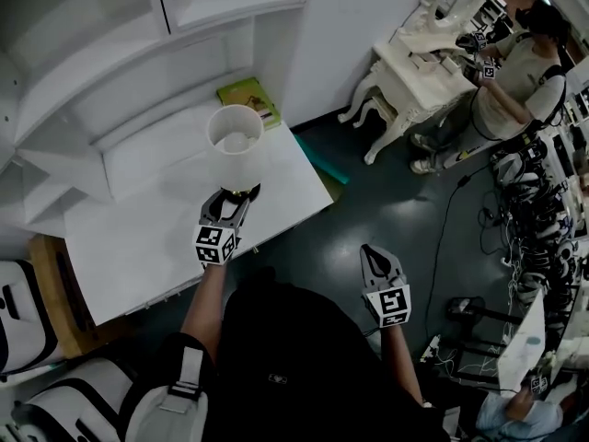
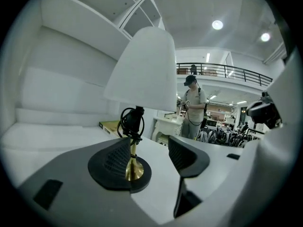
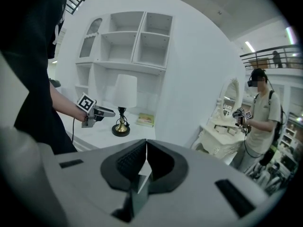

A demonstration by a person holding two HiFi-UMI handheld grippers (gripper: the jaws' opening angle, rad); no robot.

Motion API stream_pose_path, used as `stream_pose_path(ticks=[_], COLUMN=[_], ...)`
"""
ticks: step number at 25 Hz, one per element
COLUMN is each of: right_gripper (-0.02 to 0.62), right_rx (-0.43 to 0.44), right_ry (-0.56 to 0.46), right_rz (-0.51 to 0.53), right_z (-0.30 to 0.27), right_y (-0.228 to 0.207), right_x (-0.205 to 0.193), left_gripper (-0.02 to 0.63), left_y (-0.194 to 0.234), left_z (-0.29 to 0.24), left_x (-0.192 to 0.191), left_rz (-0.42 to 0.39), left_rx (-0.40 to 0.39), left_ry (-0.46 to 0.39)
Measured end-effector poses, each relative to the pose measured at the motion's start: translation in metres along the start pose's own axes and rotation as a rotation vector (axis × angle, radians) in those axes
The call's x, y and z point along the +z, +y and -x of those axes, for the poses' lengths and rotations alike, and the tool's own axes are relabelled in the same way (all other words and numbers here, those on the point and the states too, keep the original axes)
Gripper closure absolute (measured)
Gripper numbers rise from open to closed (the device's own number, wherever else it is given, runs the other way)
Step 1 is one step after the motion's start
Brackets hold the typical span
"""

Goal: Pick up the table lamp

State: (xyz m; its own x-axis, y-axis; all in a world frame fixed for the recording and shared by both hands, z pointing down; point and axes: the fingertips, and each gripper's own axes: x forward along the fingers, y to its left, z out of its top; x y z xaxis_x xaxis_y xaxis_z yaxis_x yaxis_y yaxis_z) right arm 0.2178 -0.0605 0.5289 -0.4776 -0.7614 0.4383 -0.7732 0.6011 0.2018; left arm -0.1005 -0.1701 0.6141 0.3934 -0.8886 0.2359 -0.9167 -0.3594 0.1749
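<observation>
The table lamp [image 1: 236, 145] stands on the white table [image 1: 138, 228]; it has a white shade, a brass stem and a round black base [image 1: 242, 192]. My left gripper [image 1: 227, 208] is open at the base, level with the tabletop. In the left gripper view the brass stem [image 2: 132, 156] shows close beside the left pad, inside the gap of the left gripper [image 2: 147, 156], and neither pad presses on it. A coiled black cord [image 2: 131, 122] hangs under the shade. My right gripper [image 1: 375, 254] is shut and empty off the table's edge, and the right gripper [image 3: 146, 162] looks toward the lamp [image 3: 123, 103].
A green book [image 1: 248, 98] lies behind the lamp against the white shelf unit [image 1: 110, 53]. A white dressing table [image 1: 414, 72] stands at the back right with a person [image 1: 515, 72] beside it. Cables and gear [image 1: 534, 210] cover the floor at the right.
</observation>
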Motion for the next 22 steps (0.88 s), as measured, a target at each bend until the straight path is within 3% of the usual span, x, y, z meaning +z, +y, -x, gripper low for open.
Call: stream_pose_path(ticks=[13,22], right_gripper=[0.586,0.586], right_rx=[-0.075,-0.120], right_ry=[0.037,0.077], right_rz=[-0.018,-0.030], right_z=[-0.019,-0.024], right_y=[0.011,0.007], right_x=[0.004,-0.004], left_gripper=[0.331,0.327], left_y=[0.024,0.035], left_z=[-0.053,-0.078], left_x=[-0.015,-0.003], left_rz=[0.022,-0.024], left_rx=[-0.057,-0.050], left_ry=[0.047,0.008])
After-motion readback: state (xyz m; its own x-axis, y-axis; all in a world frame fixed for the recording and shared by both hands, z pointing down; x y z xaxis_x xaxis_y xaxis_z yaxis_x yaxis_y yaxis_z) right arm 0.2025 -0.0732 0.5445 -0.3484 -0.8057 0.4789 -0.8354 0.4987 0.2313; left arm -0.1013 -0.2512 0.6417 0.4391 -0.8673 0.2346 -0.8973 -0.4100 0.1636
